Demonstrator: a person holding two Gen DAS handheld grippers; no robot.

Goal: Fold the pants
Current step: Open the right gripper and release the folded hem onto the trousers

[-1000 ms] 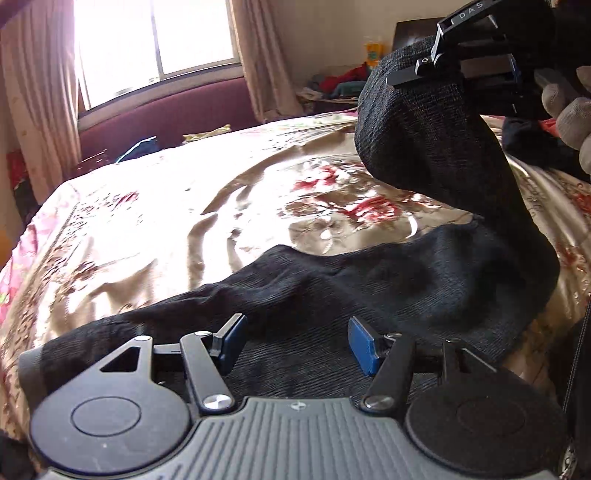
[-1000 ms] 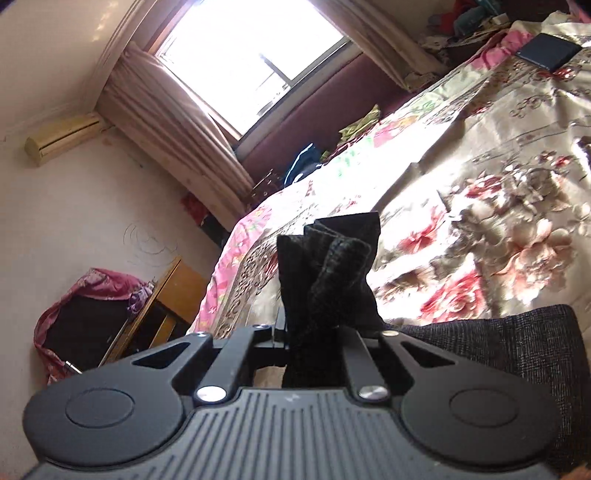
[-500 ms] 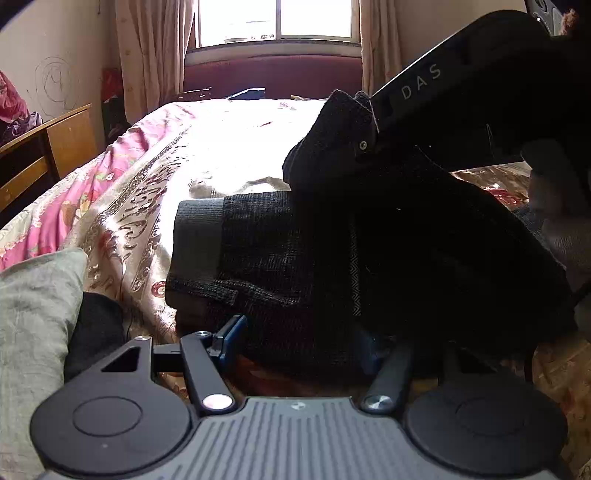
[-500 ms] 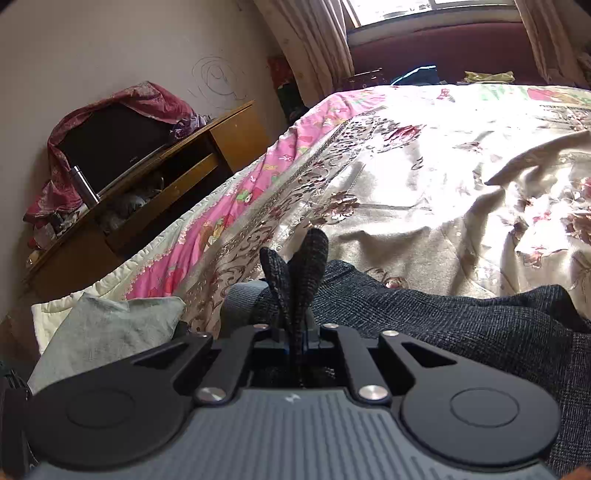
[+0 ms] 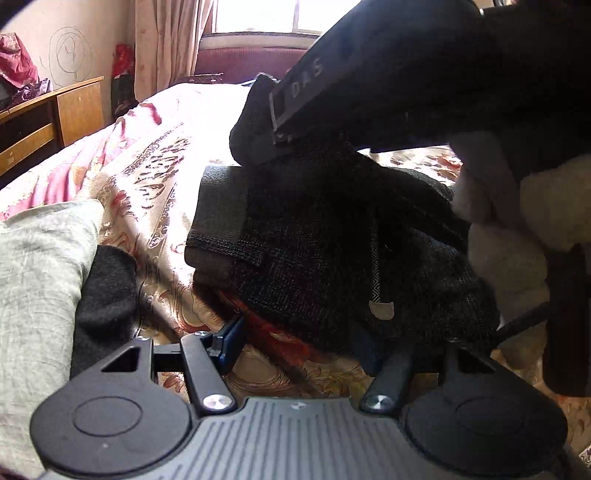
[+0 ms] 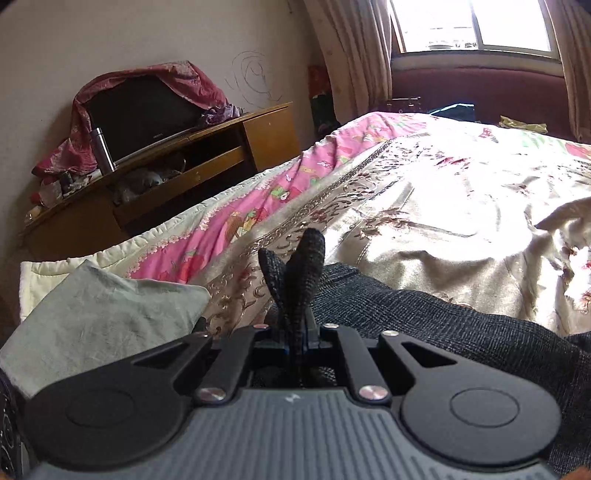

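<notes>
The dark knit pants (image 5: 314,236) lie doubled over on the floral bedspread (image 5: 155,173), with the grey waistband at the left. My left gripper (image 5: 299,343) is open, its blue pads either side of the near edge of the pants; the right pad is hidden by cloth. My right gripper (image 6: 295,332) is shut on a bunched end of the pants (image 6: 299,273), low over the folded layer. In the left wrist view the right gripper (image 5: 280,129) presses that end onto the pile.
A grey-green pillow (image 6: 99,317) and a dark cloth (image 5: 103,302) lie at the near left bed edge. A wooden TV cabinet (image 6: 177,170) stands left of the bed. The window (image 6: 472,26) and a maroon bench are at the far end.
My right gripper has carried the pant end over to the waistband side and lowered it onto the pile. My left gripper has swung left and stayed open.
</notes>
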